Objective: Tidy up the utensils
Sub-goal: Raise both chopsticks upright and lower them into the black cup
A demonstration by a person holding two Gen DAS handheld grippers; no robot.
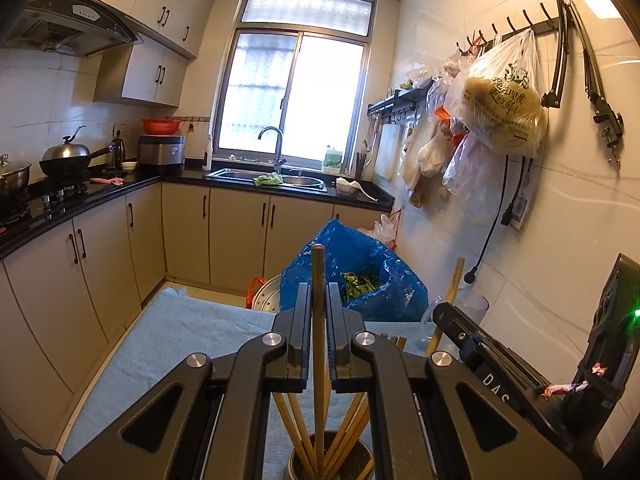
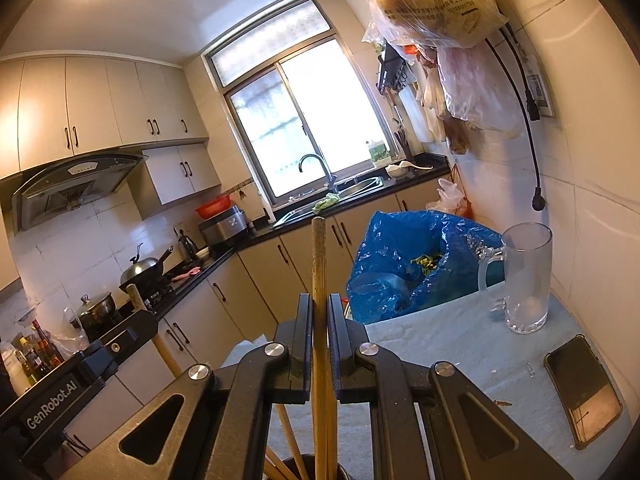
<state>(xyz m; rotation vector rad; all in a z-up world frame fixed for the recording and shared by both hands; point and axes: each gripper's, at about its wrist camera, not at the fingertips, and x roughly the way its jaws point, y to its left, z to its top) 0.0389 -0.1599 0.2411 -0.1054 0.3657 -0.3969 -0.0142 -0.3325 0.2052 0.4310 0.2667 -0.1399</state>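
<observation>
Chopsticks (image 1: 319, 320) partly behind tongs (image 1: 319, 300)

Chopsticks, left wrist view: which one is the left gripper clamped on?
The upright chopstick between the left gripper jaws, rising above them; the other chopsticks lean loose in the metal holder below.

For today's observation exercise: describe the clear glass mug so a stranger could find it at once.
Start at the table covered in pale blue cloth. At its far end, beside the white tiled wall, stands the glass mug, upright and empty. Unlike the dark phone lying flat nearer, it is tall, transparent, and handled.
</observation>
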